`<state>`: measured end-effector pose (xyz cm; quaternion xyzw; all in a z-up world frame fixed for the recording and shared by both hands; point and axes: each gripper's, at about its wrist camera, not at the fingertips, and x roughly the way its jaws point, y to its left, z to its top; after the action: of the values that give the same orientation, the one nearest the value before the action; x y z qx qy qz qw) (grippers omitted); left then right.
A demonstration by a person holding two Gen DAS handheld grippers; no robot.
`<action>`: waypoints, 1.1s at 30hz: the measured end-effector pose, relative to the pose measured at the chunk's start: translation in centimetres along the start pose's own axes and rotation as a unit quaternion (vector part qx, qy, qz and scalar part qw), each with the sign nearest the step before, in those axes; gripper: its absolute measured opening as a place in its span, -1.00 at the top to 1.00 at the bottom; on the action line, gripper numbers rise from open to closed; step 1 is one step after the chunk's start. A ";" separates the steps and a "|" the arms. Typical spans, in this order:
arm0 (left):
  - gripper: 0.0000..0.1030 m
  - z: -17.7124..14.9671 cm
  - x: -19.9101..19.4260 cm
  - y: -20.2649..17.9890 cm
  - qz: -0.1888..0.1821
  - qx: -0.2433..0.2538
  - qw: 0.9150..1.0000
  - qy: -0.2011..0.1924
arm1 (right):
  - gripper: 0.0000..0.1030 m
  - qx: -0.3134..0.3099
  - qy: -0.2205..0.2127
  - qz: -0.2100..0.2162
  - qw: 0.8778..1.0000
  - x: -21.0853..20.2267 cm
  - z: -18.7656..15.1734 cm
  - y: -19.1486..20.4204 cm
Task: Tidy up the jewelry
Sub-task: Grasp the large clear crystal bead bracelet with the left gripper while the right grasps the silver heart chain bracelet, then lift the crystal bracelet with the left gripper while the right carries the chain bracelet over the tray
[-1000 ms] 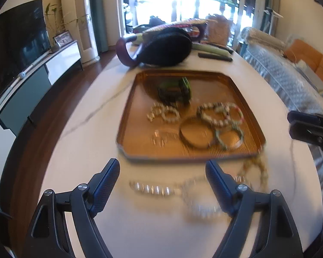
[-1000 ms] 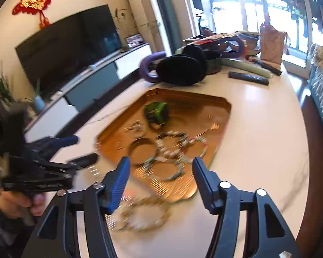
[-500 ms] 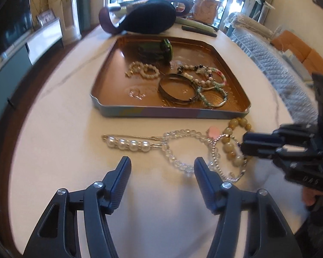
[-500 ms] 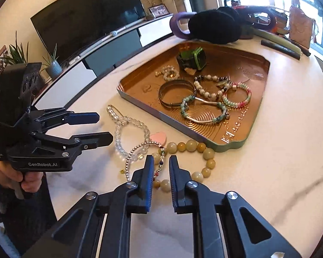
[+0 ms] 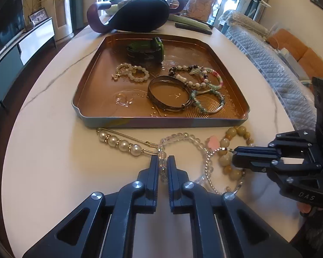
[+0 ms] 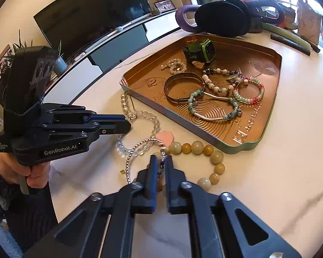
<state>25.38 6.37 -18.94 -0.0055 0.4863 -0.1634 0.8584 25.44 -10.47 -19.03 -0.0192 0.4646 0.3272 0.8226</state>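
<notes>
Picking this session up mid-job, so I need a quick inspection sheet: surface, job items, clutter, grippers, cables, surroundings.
Surface: white marbled table.
Job's things: copper tray holds a green watch, a metal bangle and beaded bracelets; in front of it on the table lie a pearl pin, a clear bead bracelet, a silver bead bracelet and a yellow bead bracelet, overlapping.
Clutter: black earmuffs, remote.
Grippers: left hand-held gripper shut on the clear bead bracelet; right hand-held gripper shut on the silver bead bracelet.
Cables: nothing seen.
Surroundings: TV, sofa.
</notes>
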 end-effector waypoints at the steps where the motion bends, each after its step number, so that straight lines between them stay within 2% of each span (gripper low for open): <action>1: 0.85 0.0 -0.1 -0.1 -0.001 0.000 1.000 -0.002 | 0.91 -0.001 -0.004 0.002 1.000 -0.3 0.0 0.0; 14: 0.85 1.3 -4.9 -0.8 -0.004 0.010 0.997 -0.081 | 0.92 -0.019 -0.069 0.002 0.997 -4.3 0.7 1.2; 24: 0.85 2.3 -8.8 -2.0 0.013 0.020 0.990 -0.142 | 0.92 -0.026 -0.101 -0.051 0.993 -6.1 1.0 2.0; 31: 0.85 2.0 -11.4 -3.8 0.039 0.035 0.983 -0.177 | 0.92 -0.032 -0.130 -0.081 0.988 -7.9 1.0 3.1; 33: 0.85 2.0 -12.0 -4.2 0.035 0.035 0.982 -0.181 | 0.92 -0.038 -0.142 -0.098 0.984 -8.7 1.1 3.6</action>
<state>20.17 5.55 -7.19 0.0114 0.3165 -0.1465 0.9371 21.16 -11.78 -10.68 -0.0489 0.3260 0.2618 0.9071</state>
